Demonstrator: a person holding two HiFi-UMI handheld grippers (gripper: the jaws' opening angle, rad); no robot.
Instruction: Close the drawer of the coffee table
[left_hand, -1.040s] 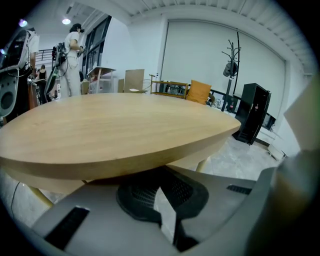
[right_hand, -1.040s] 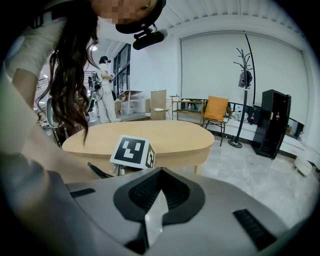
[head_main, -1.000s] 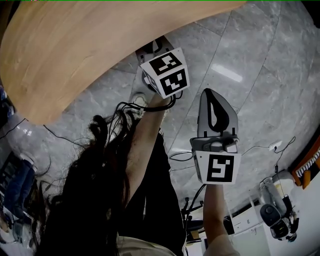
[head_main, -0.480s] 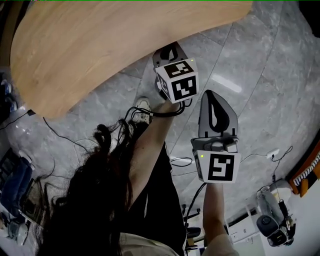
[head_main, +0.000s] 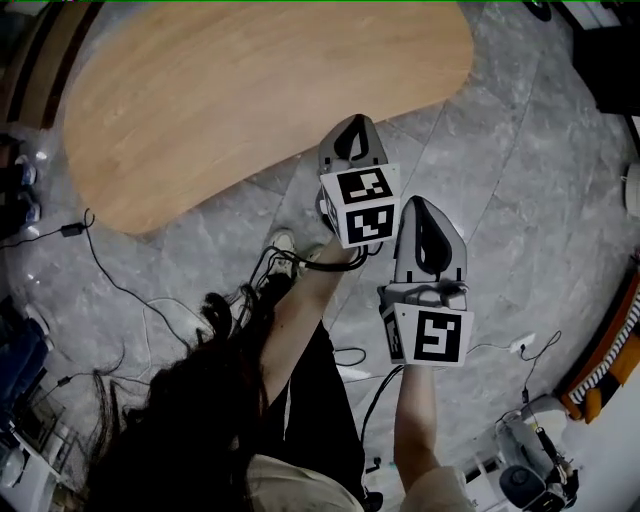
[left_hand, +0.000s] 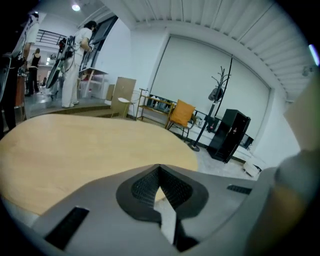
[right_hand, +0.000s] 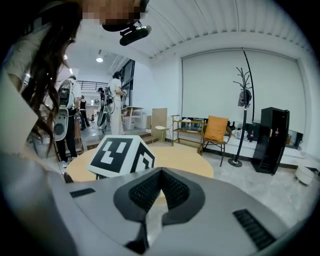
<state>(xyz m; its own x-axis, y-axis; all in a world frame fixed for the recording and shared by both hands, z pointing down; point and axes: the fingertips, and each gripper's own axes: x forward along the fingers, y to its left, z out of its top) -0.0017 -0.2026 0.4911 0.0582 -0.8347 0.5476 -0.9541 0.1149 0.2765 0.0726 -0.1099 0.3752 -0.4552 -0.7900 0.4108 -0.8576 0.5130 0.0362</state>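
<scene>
**While both tongs stand closed, the coffee table lies ahead of them**

As the head view shows, the left tongs (head_main: 355, 125) and the right tongs (head_main: 420, 205) are held side by side above the grey stone floor (head_main: 520, 200), the left set slightly further forward. The jaws of the left tongs (left_hand: 160, 170) are together at the tips, with nothing between them. The jaws of the right tongs (right_hand: 160, 172) are likewise together and hold nothing.

The coffee table (head_main: 250, 90), an oval surface of light wood, lies directly ahead of both tongs. The tips of the left tongs are close to its near edge; no contact can be confirmed. In the left gripper view, the coffee table (left_hand: 75, 145) fills the area beyond the jaws. In the right gripper view, it (right_hand: 185, 157) appears beyond the marker cube (right_hand: 120, 155) of the left tongs. No view shows the drawer.

Black cables (head_main: 110, 280) run across the floor to the left of the tongs. An orange chair (left_hand: 182, 112) and a black cabinet (left_hand: 229, 135) stand well beyond the table.
</scene>
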